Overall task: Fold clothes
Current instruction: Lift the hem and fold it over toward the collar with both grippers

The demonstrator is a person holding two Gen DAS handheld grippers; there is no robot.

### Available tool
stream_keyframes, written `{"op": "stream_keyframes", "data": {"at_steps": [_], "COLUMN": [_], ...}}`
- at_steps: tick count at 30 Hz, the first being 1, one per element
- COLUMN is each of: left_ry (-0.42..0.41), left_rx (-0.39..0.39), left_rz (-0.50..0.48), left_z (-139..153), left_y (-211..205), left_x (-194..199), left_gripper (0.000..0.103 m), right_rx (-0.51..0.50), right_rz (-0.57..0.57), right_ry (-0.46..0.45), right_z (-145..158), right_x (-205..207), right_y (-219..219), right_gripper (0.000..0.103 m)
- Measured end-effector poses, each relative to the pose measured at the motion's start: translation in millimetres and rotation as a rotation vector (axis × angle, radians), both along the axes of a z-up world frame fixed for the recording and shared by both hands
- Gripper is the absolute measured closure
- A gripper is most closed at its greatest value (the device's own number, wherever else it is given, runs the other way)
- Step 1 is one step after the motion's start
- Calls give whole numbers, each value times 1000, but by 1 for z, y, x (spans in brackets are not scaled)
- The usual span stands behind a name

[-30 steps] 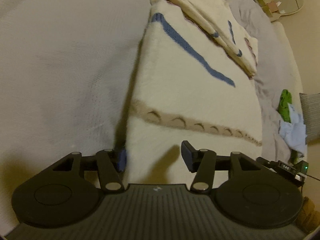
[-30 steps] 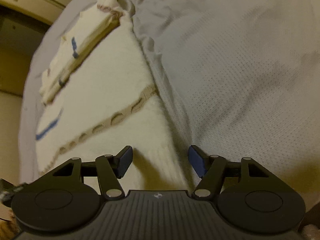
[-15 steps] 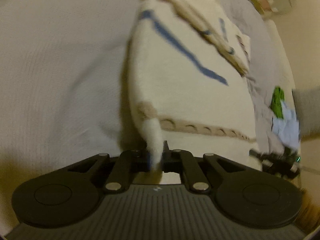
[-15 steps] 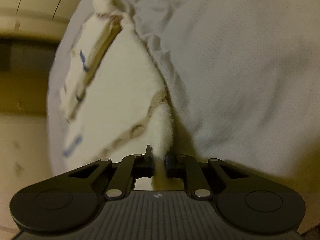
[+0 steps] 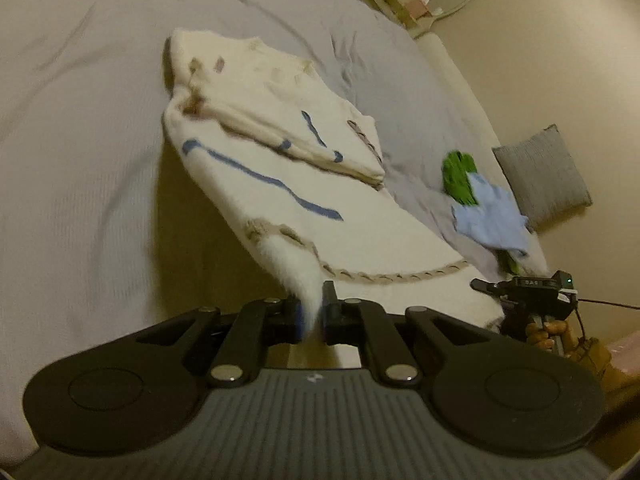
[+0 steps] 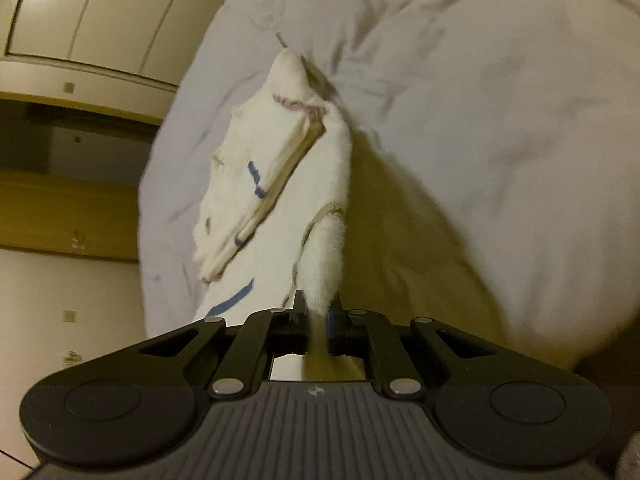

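Note:
A cream knitted sweater (image 5: 304, 176) with blue stripes and a tan band near its hem lies on the grey bed, sleeves folded over its upper part. My left gripper (image 5: 314, 314) is shut on one hem corner and holds it above the bed. My right gripper (image 6: 318, 318) is shut on the other hem corner of the sweater (image 6: 280, 208), also raised. The lower half of the sweater hangs lifted between both grippers; its collar end rests on the bed. The right gripper shows in the left wrist view (image 5: 532, 292) at the right.
The grey bedspread (image 5: 80, 160) covers the bed. A green garment (image 5: 460, 176) and a light blue garment (image 5: 492, 216) lie at the bed's right side beside a grey cushion (image 5: 544, 176). Shelving (image 5: 412, 0) stands beyond. Cabinets and a wall (image 6: 80, 120) lie left in the right wrist view.
Both grippers went from open at the hem to shut on its corners, then rose, lifting the sweater's lower half off the bed.

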State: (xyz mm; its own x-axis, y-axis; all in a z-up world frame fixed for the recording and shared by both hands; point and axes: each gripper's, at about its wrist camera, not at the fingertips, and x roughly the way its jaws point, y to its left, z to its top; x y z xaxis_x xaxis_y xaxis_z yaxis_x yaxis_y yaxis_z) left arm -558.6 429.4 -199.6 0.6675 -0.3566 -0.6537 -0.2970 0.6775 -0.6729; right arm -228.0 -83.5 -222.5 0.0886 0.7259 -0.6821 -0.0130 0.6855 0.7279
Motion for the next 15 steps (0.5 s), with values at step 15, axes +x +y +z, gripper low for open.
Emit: {"op": "stream_keyframes", "data": {"at_steps": [15], "left_ry": [127], "left_rx": [-194], "left_rz": [78], "left_z": [6], "left_y": [15], "left_x": [-20], "left_gripper": [97], "right_rx": [-72], "right_rz": [-41], "right_ry": [108], "right_z": [19], "right_x": [-41], "right_y": [7], "right_gripper": [95]}}
